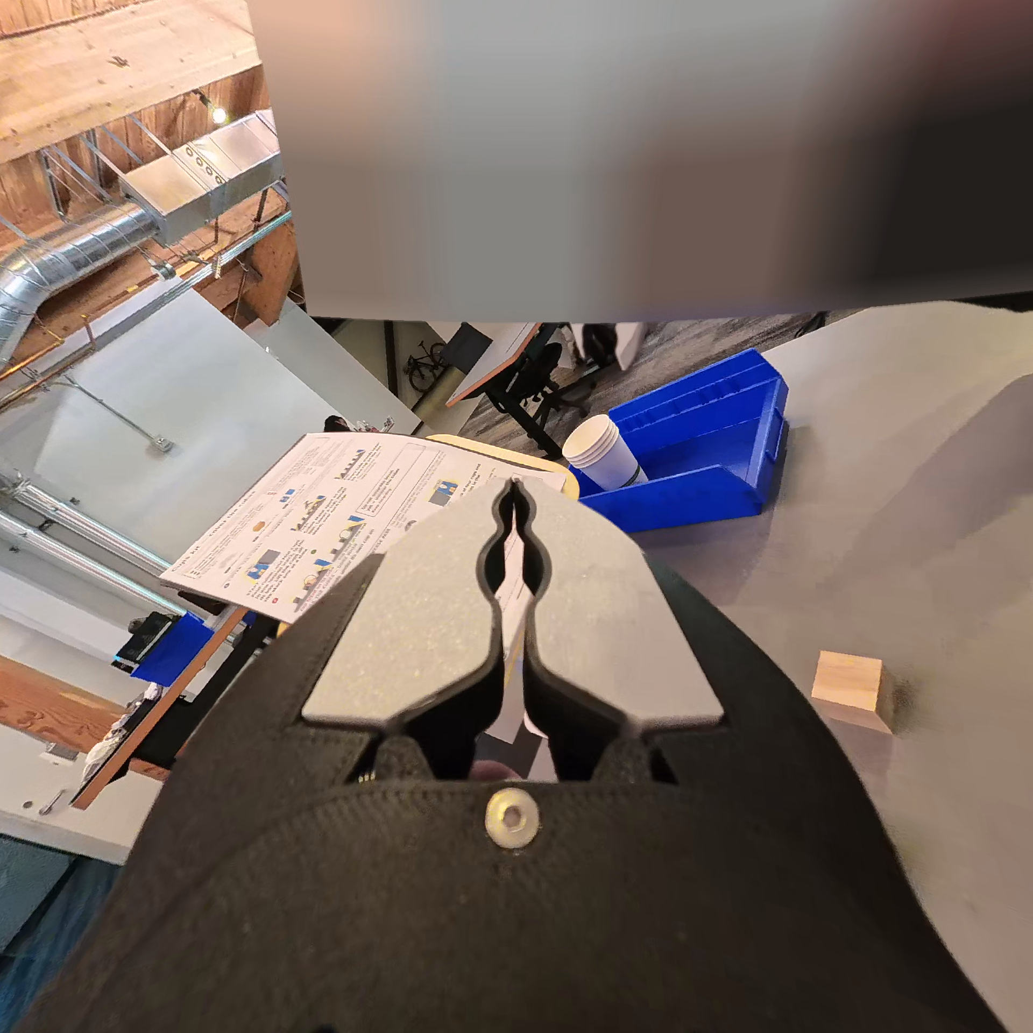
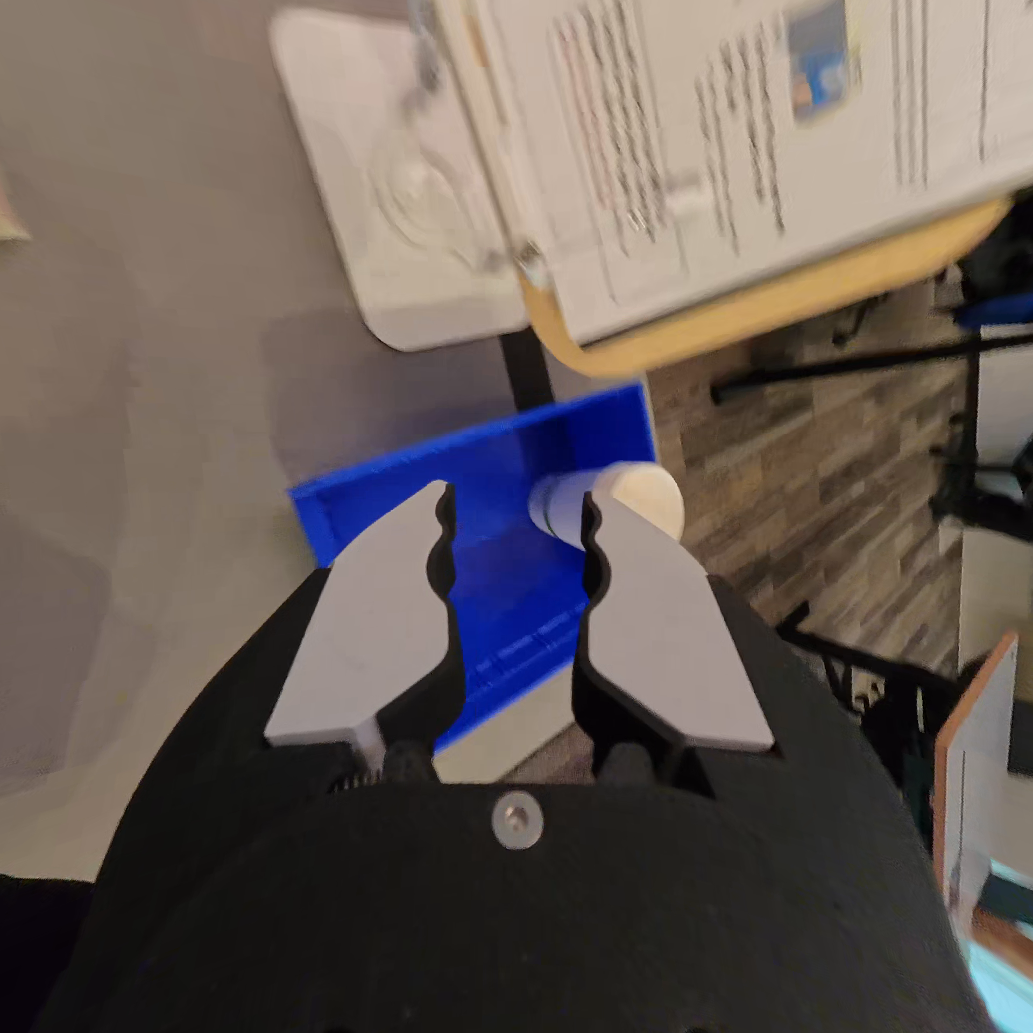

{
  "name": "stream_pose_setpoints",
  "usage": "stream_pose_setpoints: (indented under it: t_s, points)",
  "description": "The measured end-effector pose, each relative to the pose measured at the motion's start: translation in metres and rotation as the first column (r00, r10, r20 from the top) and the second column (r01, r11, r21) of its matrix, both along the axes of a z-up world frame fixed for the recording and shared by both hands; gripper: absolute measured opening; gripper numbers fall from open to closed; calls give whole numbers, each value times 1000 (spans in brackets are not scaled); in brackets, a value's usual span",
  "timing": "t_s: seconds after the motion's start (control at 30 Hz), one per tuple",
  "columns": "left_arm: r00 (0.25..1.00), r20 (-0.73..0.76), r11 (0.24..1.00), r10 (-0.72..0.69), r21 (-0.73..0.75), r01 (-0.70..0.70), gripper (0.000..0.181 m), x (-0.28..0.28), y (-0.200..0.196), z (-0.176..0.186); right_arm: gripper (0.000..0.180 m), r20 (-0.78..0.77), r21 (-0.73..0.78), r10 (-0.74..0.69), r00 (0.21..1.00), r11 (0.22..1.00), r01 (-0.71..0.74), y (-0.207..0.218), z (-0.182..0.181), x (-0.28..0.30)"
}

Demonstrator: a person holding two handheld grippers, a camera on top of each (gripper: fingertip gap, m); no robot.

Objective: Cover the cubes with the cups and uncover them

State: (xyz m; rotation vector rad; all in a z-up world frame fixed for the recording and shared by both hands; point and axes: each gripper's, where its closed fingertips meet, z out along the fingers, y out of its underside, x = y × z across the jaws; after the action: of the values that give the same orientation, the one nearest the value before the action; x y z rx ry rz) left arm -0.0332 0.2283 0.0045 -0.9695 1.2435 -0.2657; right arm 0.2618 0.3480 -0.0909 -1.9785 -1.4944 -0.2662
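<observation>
A stack of white paper cups (image 1: 601, 455) lies on its side in a blue bin (image 1: 704, 447) at the far edge of the grey table. A wooden cube (image 1: 849, 690) sits on the table to the right of my left gripper (image 1: 515, 489), which is shut and empty, raised and tilted. In the right wrist view my right gripper (image 2: 517, 497) is open and empty above the near part of the blue bin (image 2: 503, 464). The cup stack (image 2: 564, 503) lies just beyond its right fingertip. The right view is blurred.
A clipboard with a printed sheet (image 1: 335, 514) stands on a white stand (image 2: 391, 195) behind the bin and shows large at the top of the right wrist view (image 2: 726, 167). The grey table (image 1: 894, 531) spreads to the right. Beyond its edge are floor and office furniture.
</observation>
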Motion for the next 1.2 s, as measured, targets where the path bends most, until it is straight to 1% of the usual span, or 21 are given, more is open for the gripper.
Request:
stream_pose_setpoints:
  t_s: [0.07, 0.13, 0.2, 0.3, 0.43, 0.6, 0.67, 0.73, 0.8, 0.87, 0.9, 0.93, 1.0, 1.03, 1.1, 1.13, 1.17, 1.2]
  points:
    - [1000, 12, 1000, 2, 7, -3, 0, -4, -2, 3, 46, -16, -37, 110, 994, 993, -111, -28, -11, -44]
    - [1000, 25, 1000, 5, 15, -6, 0, -9, -5, 7, 54, -54, -100, 210, 976, 972, -214, -54, -33, -89]
    - [999, 40, 1000, 6, 24, -7, 0, -14, -8, 10, 65, -70, -169, 276, 959, 944, -284, -75, -61, -130]
    - [998, 55, 999, 12, 32, -14, 0, -20, -10, 14, 73, -96, -286, 335, 937, 893, -349, -101, -108, -178]
    - [996, 83, 999, 15, 39, -18, 0, -31, -12, 19, 78, -65, -393, 316, 947, 864, -315, -119, -166, -213]
    - [993, 117, 999, 12, 51, -18, 0, -41, -15, 26, 83, 52, -453, 243, 969, 870, -194, -123, -217, -220]
    - [992, 123, 998, 12, 54, -19, 0, -44, -16, 27, 79, 70, -462, 222, 973, 871, -166, -122, -228, -221]
    - [992, 126, 998, 11, 58, -18, 0, -45, -17, 28, 71, 84, -486, 227, 970, 859, -158, -123, -238, -222]
    - [992, 128, 998, 9, 61, -16, 0, -45, -18, 29, 46, 94, -495, 231, 968, 855, -156, -121, -246, -222]
    - [992, 126, 998, 9, 62, -17, 0, -46, -19, 29, 46, 70, -502, 247, 966, 846, -180, -121, -241, -222]
    - [992, 126, 998, 11, 63, -19, 0, -46, -19, 29, 46, 62, -499, 259, 964, 844, -194, -120, -234, -219]
    - [992, 127, 998, 11, 64, -19, 0, -46, -19, 29, 46, 19, -487, 274, 962, 842, -230, -120, -221, -218]
    - [991, 131, 998, 12, 65, -21, 0, -48, -20, 30, 46, -98, -445, 263, 960, 851, -279, -114, -182, -209]
    - [991, 134, 998, 12, 65, -21, 0, -49, -20, 30, 46, -127, -400, 262, 957, 869, -292, -105, -160, -197]
    - [990, 139, 998, 8, 64, -17, 0, -49, -20, 31, 46, -155, -323, 233, 960, 907, -272, -85, -120, -162]
    - [990, 140, 998, 8, 64, -17, 0, -49, -20, 31, 46, -154, -280, 242, 958, 919, -277, -76, -102, -143]
    - [990, 140, 998, 7, 63, -16, 0, -49, -20, 31, 46, -146, -254, 247, 958, 927, -277, -68, -87, -122]
    - [990, 140, 998, 6, 63, -15, 0, -48, -21, 31, 46, -134, -242, 220, 966, 938, -247, -59, -75, -101]
